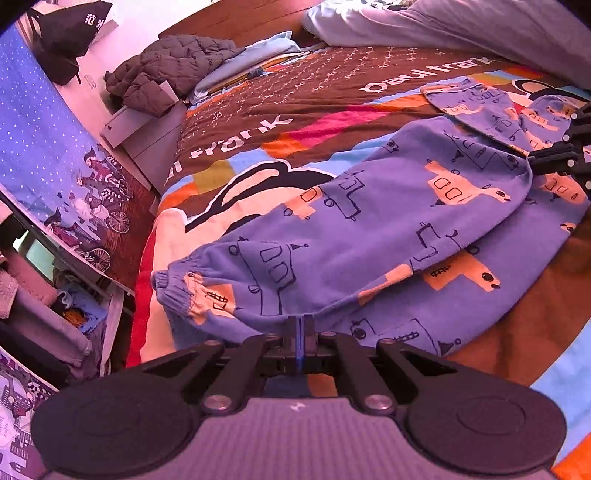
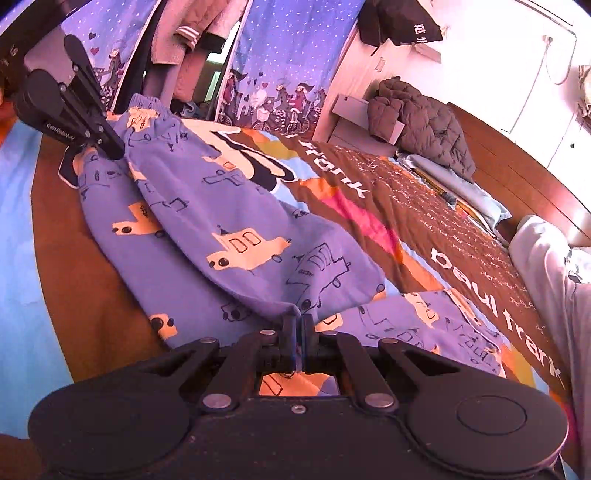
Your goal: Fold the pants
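Blue pants with orange car prints lie on the patterned bedspread, one leg laid over the other. My left gripper is shut on the pants' near edge close to the elastic cuff. My right gripper is shut on the pants at the waist end. In the left wrist view the right gripper shows at the right edge. In the right wrist view the left gripper shows at the upper left, pinching the leg near the cuff.
A grey quilted jacket lies on a bedside cabinet by the headboard. A pale duvet is bunched at the bed's far side. A blue curtain and hanging clothes stand beside the bed.
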The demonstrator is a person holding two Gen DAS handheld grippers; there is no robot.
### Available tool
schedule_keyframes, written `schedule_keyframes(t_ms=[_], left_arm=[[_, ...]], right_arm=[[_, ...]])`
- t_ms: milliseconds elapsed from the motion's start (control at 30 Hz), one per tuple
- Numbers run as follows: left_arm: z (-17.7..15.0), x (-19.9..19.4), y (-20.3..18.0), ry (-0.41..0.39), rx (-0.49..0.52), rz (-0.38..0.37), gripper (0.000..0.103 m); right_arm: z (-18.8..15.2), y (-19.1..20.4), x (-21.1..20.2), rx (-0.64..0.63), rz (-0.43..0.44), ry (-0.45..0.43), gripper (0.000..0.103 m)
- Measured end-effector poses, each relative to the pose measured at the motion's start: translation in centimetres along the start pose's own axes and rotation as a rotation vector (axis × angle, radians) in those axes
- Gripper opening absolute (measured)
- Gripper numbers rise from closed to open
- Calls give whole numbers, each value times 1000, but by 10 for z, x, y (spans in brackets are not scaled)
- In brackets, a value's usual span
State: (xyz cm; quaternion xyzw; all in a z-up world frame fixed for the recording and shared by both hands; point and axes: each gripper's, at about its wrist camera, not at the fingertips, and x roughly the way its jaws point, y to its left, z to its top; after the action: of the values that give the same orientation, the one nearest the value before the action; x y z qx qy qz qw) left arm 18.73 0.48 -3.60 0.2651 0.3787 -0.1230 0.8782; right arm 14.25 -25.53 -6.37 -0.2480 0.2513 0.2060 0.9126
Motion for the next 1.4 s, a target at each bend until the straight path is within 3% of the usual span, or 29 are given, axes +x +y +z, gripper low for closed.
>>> schedule_keyframes(t_ms=[500, 800, 933, 967, 1033, 1067, 1100, 1167, 1267, 1367, 1400], left_arm=[[-3, -26, -5, 8, 0, 40, 0], [-26, -15, -16, 35, -14, 12, 0], [-26, -19, -12, 39, -29, -39, 0], [-25, -21, -9, 44, -50, -53, 7], [-22, -26, -7, 56, -101, -63, 36], [-19, -32, -7, 50, -133, -59, 62], [-17, -40, -9, 25, -157, -53, 72], [-10, -54, -15, -49, -182, -54, 73], [9, -62, -31, -93, -215, -115, 78], [36, -59, -52, -94, -272, -259, 78], [43, -57, -59, -99, -295, -300, 78]], right_arm=[[16, 8, -45, -63, -19, -37, 0], [-4, 32, -38, -121, 27, 66, 0], [-6, 36, -27, -144, 70, 143, 1], [-5, 34, -26, -135, 72, 142, 2], [-5, 30, -31, -103, 72, 121, 6], [-5, 26, -36, -78, 67, 111, 20], [-4, 20, -44, -45, 56, 97, 46], [-6, 7, -61, 19, 44, 58, 71], [-9, -19, -82, 92, -27, 40, 81], [-22, -55, -91, 197, -130, 44, 102], [-28, -66, -93, 250, -147, 49, 102]])
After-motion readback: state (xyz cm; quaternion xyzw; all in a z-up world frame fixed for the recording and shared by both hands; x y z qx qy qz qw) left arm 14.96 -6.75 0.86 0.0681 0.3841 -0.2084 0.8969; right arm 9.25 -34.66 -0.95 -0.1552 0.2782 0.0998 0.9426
